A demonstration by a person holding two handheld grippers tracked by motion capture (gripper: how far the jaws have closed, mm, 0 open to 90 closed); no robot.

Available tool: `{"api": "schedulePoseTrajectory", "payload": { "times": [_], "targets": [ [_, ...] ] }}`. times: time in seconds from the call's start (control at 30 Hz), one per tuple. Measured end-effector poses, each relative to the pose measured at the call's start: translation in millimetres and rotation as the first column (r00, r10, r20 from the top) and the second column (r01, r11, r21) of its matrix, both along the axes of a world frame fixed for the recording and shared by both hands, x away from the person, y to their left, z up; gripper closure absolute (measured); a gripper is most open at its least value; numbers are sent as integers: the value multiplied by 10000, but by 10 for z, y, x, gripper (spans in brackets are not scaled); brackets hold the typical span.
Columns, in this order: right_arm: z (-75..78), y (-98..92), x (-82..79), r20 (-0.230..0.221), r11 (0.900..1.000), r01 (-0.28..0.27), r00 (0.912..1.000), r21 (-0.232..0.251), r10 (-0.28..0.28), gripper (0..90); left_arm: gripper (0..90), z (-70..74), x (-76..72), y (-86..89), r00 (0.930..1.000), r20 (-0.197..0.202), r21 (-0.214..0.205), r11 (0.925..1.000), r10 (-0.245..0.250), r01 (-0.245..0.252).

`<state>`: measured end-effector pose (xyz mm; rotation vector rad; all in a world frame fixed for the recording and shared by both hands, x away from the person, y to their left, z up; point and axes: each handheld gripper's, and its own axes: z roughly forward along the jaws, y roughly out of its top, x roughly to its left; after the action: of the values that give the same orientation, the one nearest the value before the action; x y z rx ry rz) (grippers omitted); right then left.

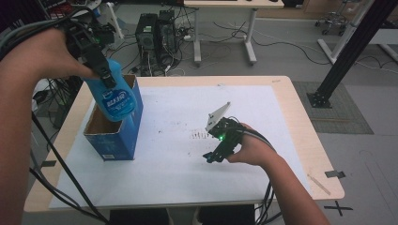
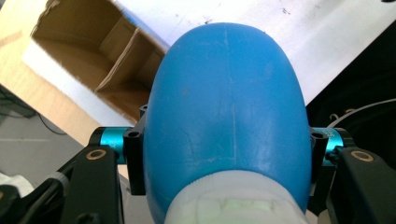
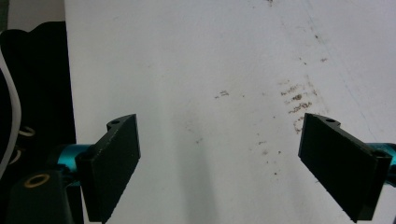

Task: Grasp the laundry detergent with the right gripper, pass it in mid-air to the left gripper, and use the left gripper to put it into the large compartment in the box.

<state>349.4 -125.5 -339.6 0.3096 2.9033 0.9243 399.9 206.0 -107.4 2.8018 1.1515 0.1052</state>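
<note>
Our left tool (image 1: 101, 65) pinches the blue bottle (image 1: 115, 98) near its neck end, bottom pointing down, so the bottle hangs over the open box (image 1: 112, 136) and partly inside its mouth. In the left gripper view the jaws press on both flanks of the bottle (image 2: 224, 107), with the box's (image 2: 93, 60) cardboard divider below. Gripping up high probably keeps the jaws clear of the box walls. We can't tell if it's going in or coming out.

Our right tool (image 1: 213, 157) rests on the bench mid-sheet, jaws spread, nothing between them; the right gripper view has bare paper between the two black pads (image 3: 112, 163). It looks parked out of the way, well apart from the box.

Surface: a white paper sheet (image 1: 187, 178) covers most of the wooden bench (image 1: 305, 140), and it's scuffed with dark smudges (image 1: 201, 135) just beside the right tool. The box stands at the sheet's left edge.

Room: grey floor, two PC towers (image 1: 157, 33) with loose cables behind the bench, another desk (image 1: 225, 28) further back, a black frame leg (image 1: 345, 51) at right, and black tape marks (image 1: 338, 206) on the floor.
</note>
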Motion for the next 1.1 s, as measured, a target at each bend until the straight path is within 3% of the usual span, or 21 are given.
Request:
{"api": "schedulePoseTrajectory", "payload": {
  "times": [0.2,0.53,0.83,1.1],
  "targets": [
    [-23,28,17,-20,9999,-63,10000,-140,63,119,385,-32,42,197,9979,-43,54,9979,650,-650],
    [-35,44,26,-112,9997,-29,9999,-255,26,119,385,-123,96,320,9953,-140,355,9948,963,-958],
    [-53,72,37,-186,9994,-3,9998,-360,-3,119,385,-319,160,390,9950,-278,492,9943,960,-946],
    [-75,108,43,-187,9991,-16,9998,-413,9,119,384,-623,213,410,9954,-420,538,9950,860,-837]
  ]
}}
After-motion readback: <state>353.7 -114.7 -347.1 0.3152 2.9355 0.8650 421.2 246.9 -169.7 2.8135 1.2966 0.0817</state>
